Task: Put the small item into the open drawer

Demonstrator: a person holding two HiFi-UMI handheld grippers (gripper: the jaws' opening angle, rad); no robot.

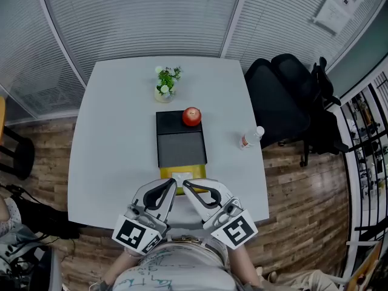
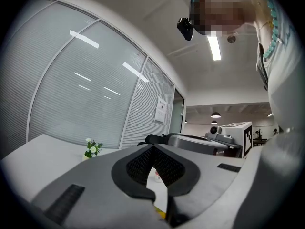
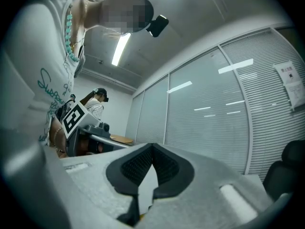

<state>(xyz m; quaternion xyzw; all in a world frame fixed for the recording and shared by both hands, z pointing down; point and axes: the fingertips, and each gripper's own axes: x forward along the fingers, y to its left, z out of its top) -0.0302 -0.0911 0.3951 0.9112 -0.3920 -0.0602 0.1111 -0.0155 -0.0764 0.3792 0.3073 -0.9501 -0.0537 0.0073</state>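
A: The left gripper (image 1: pixel 171 185) and the right gripper (image 1: pixel 187 185) both have their jaws pressed together on nothing. The yellow item (image 1: pixel 182 174), likely the small one, lies just beside the open drawer's (image 1: pixel 182 150) near end.

B: One gripper should open wide, straddle it squarely, then pinch.

At lower centre, the left gripper (image 1: pixel 173 185) and right gripper (image 1: pixel 185 185) cover the near yellow end of the drawer (image 1: pixel 198 172). The pale item (image 1: pixel 182 176) there is too small to identify.
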